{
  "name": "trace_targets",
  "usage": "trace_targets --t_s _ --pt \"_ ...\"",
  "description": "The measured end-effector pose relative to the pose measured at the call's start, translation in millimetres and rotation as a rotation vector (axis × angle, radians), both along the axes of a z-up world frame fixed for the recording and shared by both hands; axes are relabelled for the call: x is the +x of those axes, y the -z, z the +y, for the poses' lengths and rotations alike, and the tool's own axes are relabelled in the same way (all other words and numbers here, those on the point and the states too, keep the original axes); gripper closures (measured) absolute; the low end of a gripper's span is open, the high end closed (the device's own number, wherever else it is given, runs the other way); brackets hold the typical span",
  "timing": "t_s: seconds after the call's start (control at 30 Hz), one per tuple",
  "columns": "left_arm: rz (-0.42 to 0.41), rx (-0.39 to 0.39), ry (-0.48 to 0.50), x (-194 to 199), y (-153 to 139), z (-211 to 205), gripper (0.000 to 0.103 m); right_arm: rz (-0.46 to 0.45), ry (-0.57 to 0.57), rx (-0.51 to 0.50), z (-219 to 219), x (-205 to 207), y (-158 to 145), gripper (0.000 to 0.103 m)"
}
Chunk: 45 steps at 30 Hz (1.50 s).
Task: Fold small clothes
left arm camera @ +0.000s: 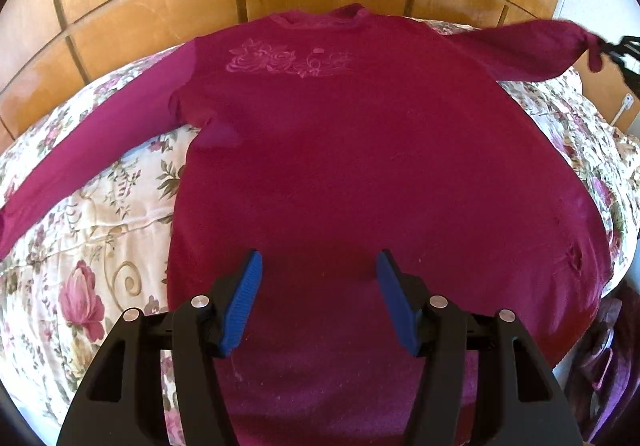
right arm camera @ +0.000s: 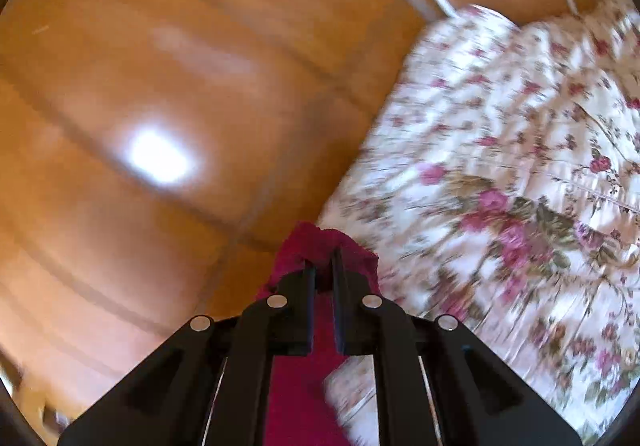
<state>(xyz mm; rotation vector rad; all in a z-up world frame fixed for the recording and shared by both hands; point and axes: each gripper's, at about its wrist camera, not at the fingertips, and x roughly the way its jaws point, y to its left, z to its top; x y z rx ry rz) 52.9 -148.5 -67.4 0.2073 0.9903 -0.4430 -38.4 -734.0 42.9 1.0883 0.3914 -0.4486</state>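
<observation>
Lying flat on the flowered bedspread (left arm camera: 92,205) of the bed, front side up, the magenta long-sleeved top (left arm camera: 360,149) is being readied for its first fold. Going from left to right in the left wrist view: the left sleeve (left arm camera: 92,149) is being left stretched out flat across the bedspread, reaching toward the picture's left edge. Next, the left gripper (left arm camera: 318,298) is being held above the lower body of the top, near the hem, with its jaws standing moderately wide and nothing between the blue pads (left arm camera: 244,306); no cloth is being pressed by them. Further right, the right sleeve (left arm camera: 532,49) is being lifted clear of the bed by its cuff, which is being pinched by the right gripper (left arm camera: 612,49), seen small at the picture's right edge. In the right wrist view that gripper (right arm camera: 324,266) is being shown with its jaws closed narrow on a bunch of magenta cloth, the wooden headboard (right arm camera: 140,105) behind it, and the picture is being smeared by motion.

The step in hand is judged to be the folding-in of the right sleeve. For the next move, the cuff is probably being required to travel inward across the chest and to be laid flat before being let go, while the body is perhaps being steadied by the left gripper so that nothing is being dragged askew.
</observation>
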Motion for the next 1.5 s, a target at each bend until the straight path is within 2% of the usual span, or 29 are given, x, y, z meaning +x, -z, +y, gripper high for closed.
trace_targets --t_s 0.07,0.1,0.13,0.2,0.23,0.3,0.37,0.4,0.5,0.53,0.57,0.63,0.7,0.77,0.8,0.87,0.9,0.93,1.03,1.1,1.2,1.27,1.3,1.33,1.4,1.5 --pt "0.005 0.004 -0.004 1.0 0.5 -0.5 0.044 0.073 0.022 0.028 -26.4 25.0 15.8 0.096" --pt "0.008 0.008 -0.007 1.6 1.1 -0.6 0.044 0.09 0.024 0.037 -37.9 34.7 21.4 0.092" --pt "0.012 0.014 -0.01 2.3 2.3 -0.8 0.044 0.098 0.026 0.048 -45.7 39.6 25.7 0.071" --pt "0.017 0.022 -0.014 3.2 3.9 -1.2 0.044 0.084 0.089 0.084 -61.6 36.2 31.9 0.012" --pt "0.019 0.024 -0.016 3.6 4.9 -1.4 0.044 0.071 0.119 0.059 -64.7 29.9 29.9 0.014" --pt "0.02 0.03 -0.017 4.0 7.2 -2.0 0.044 0.055 0.111 0.034 -64.4 22.1 35.2 0.014" --pt "0.016 0.038 -0.015 4.3 9.3 -2.5 0.044 0.087 0.077 0.019 -50.6 11.1 48.8 0.014" --pt "0.014 0.04 -0.013 4.1 9.7 -2.6 0.044 0.1 0.058 0.014 -42.9 6.9 57.6 0.016" --pt "-0.006 0.061 0.0 3.9 9.4 -2.4 0.044 0.161 -0.044 0.015 -15.0 8.1 91.7 0.031" --pt "-0.014 0.068 0.0 3.9 9.0 -2.0 0.044 0.187 -0.077 0.013 -6.9 12.1 101.8 0.039" --pt "-0.017 0.071 -0.002 3.8 8.8 -1.2 0.044 0.218 -0.111 0.014 2.0 20.4 114.3 0.043" --pt "-0.01 0.066 -0.012 4.8 9.0 0.9 0.044 0.236 -0.15 0.038 11.2 39.6 132.2 0.056" --pt "-0.008 0.065 -0.025 4.4 8.3 2.7 0.044 0.23 -0.141 0.016 12.8 54.1 134.3 0.056" --pt "-0.007 0.065 -0.039 2.4 7.4 4.8 0.044 0.222 -0.131 0.041 7.1 72.3 138.4 0.056" --pt "-0.005 0.065 -0.045 1.8 7.5 5.5 0.041 0.228 -0.125 0.044 2.7 81.6 139.8 0.057" --pt "-0.003 0.06 -0.06 -0.5 7.5 7.5 0.039 0.262 -0.119 0.044 -5.1 94.6 142.1 0.067" --pt "0.002 0.059 -0.065 -1.5 7.3 8.2 0.039 0.282 -0.123 0.039 -6.7 99.1 141.8 0.085" --pt "0.002 0.059 -0.066 -2.4 7.0 8.7 0.039 0.298 -0.117 0.02 -6.4 99.7 137.0 0.093" --pt "-0.008 0.072 -0.067 -6.2 5.0 12.0 0.039 0.296 -0.124 -0.108 7.0 89.9 105.9 0.094" --pt "-0.011 0.072 -0.084 -6.5 3.4 18.3 0.039 0.359 -0.111 -0.175 11.1 81.4 96.0 0.094" --pt "0.01 0.046 -0.141 -5.2 -0.3 37.4 0.039 0.48 -0.103 -0.162 4.9 77.5 114.8 0.094" --pt "0.014 0.033 -0.178 -5.9 -4.2 51.6 0.039 0.48 -0.117 -0.141 8.0 74.3 126.2 0.093" --pt "0.008 0.038 -0.205 -7.2 -6.5 61.7 0.039 0.472 -0.115 -0.148 12.4 71.3 125.9 0.086" --pt "0.003 0.045 -0.227 -8.5 -7.8 69.5 0.033 0.465 -0.112 -0.145 14.9 67.7 124.7 0.067" --pt "-0.004 0.047 -0.282 -11.8 -9.3 87.2 0.026 0.434 -0.13 -0.151 25.4 58.0 118.3 0.043" --pt "0.019 0.028 -0.33 -17.2 -6.4 110.0 0.026 0.43 -0.237 -0.196 56.6 45.7 107.9 0.042"
